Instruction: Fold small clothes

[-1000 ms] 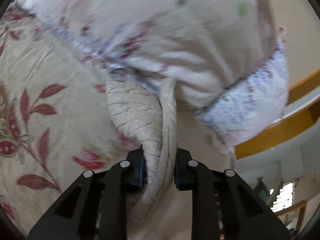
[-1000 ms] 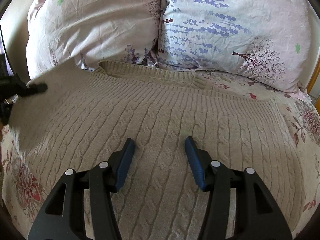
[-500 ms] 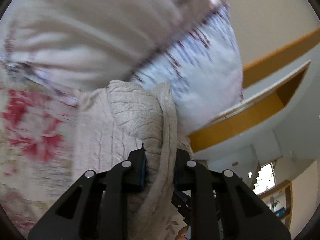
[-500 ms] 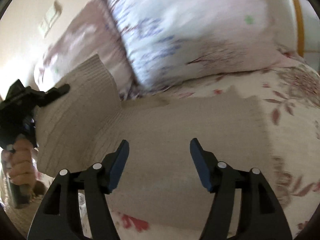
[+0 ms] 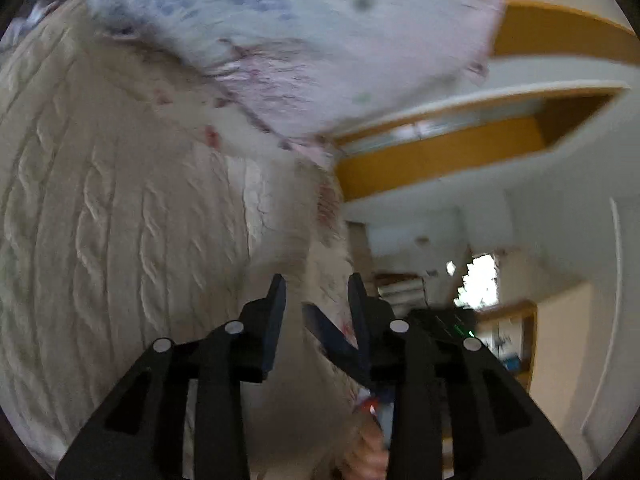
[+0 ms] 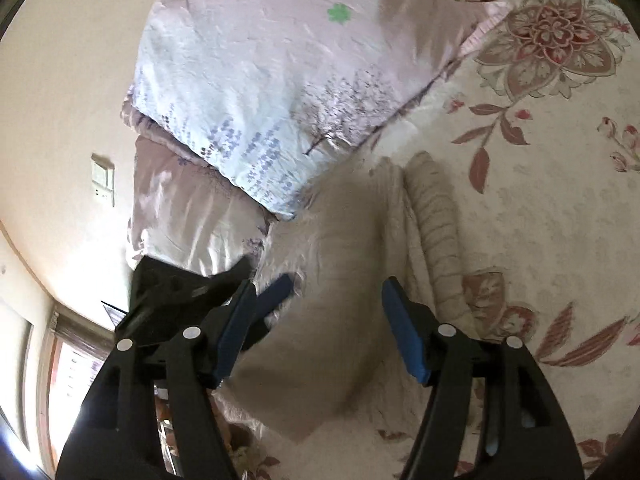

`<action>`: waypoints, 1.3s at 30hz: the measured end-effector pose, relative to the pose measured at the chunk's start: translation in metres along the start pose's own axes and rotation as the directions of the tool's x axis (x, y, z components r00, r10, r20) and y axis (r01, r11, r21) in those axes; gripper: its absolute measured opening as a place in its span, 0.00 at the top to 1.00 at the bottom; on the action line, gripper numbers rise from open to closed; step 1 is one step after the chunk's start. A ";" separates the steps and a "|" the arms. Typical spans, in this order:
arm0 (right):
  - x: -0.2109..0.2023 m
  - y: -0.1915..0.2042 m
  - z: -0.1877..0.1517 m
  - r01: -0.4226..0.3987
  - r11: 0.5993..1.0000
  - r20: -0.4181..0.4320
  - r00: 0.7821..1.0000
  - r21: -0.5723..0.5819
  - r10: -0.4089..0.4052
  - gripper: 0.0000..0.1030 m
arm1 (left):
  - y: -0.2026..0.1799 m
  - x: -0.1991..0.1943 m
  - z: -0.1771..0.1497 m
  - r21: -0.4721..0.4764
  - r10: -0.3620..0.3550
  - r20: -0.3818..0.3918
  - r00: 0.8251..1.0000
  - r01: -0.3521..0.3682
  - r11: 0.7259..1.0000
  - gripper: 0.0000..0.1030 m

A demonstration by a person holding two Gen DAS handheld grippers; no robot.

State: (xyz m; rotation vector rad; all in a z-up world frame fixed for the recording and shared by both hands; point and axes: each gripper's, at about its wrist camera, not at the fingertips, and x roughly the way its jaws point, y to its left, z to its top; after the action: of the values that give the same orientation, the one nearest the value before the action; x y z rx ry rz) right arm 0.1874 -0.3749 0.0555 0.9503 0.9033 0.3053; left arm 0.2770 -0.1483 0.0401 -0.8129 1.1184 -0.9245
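1. A beige cable-knit sweater [image 5: 120,220] is seen spread on the bed; raised rope-like ribs run along its thick wool in the left wrist view.
2. The left claw [image 5: 316,292] is seen with its dark jaws a moderate gap apart. Blurred knit fills that gap, but whether any fabric is gripped cannot be told.
3. In the left wrist view, a blue pad of the right claw [image 5: 332,340] is seen just behind the left claw's right finger, with part of a hand [image 5: 368,452] below it.
4. The right claw [image 6: 332,292] is held wide apart, with nothing between its blue rubbery pads [image 6: 404,336]; it hovers over a smooth, folded-over panel of the sweater [image 6: 332,320].
5. In the right wrist view, the left claw [image 6: 256,284] is seen at the left edge of that panel, close beside the right claw's left finger.
6. A ribbed, tube-like roll of the sweater, possibly a sleeve [image 6: 436,232], lies beside the panel on the bedsheet.
7. The bedsheet [image 6: 560,184] is cream, matte and printed with red leaves and a large floral medallion.
8. Two glossy, wrinkled pillows [image 6: 280,92] in pink and white, with lilac sprigs, rest at the sweater's far edge.
9. A wall switch plate [image 6: 102,180] is seen on the plain cream wall.
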 end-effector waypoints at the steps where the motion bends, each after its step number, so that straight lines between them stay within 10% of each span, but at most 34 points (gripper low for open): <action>1: 0.000 -0.001 0.002 0.012 1.000 -0.005 1.000 0.005 -0.012 0.35 | -0.005 -0.012 -0.001 0.037 0.005 0.022 1.000 -0.005 0.999 0.58; 5: 0.003 -0.007 0.004 0.041 0.999 -0.040 0.998 0.026 -0.040 0.35 | -0.020 -0.070 -0.005 0.168 0.143 0.169 0.975 -0.171 0.971 0.39; 12: 0.017 -0.011 0.011 0.183 0.983 -0.055 0.981 -0.024 -0.184 0.35 | 0.010 -0.112 -0.015 0.162 0.479 0.286 0.830 -0.535 0.829 0.36; 18: 0.038 0.000 0.027 0.230 0.967 -0.053 0.970 -0.111 -0.237 0.39 | 0.038 -0.100 -0.014 0.139 0.525 0.204 0.826 -0.555 0.820 0.36; 23: 0.051 0.008 0.026 0.290 0.933 -0.037 0.952 -0.214 -0.304 0.80 | 0.047 -0.090 -0.024 0.135 0.508 0.175 0.844 -0.531 0.836 0.34; 28: 0.036 0.061 0.023 0.397 0.809 0.151 0.917 -0.433 -0.369 0.85 | 0.052 -0.088 -0.024 0.137 0.488 0.168 0.857 -0.510 0.849 0.32; 31: 0.032 0.083 0.026 0.458 0.741 0.234 0.889 -0.492 -0.394 0.86 | 0.052 -0.083 -0.023 0.146 0.473 0.165 0.866 -0.496 0.856 0.30; 34: 0.052 0.059 0.038 0.570 0.696 0.210 0.817 -0.436 -0.537 0.91 | 0.051 -0.081 -0.024 0.160 0.465 0.156 0.871 -0.487 0.859 0.30; 36: 0.068 0.030 0.045 0.602 0.706 0.125 0.786 -0.372 -0.605 0.90 | 0.051 -0.078 -0.024 0.164 0.462 0.152 0.874 -0.484 0.860 0.30; 39: 0.057 0.021 0.049 0.558 0.769 0.100 0.824 -0.310 -0.558 0.82 | 0.049 -0.081 -0.027 0.158 0.457 0.147 0.877 -0.476 0.865 0.30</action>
State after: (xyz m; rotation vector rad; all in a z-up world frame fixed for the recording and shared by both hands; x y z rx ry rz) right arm 0.2632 -0.3570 0.0550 0.3387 1.0529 -0.0638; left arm 0.2471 -0.0565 0.0202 -0.3970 1.0524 -0.5587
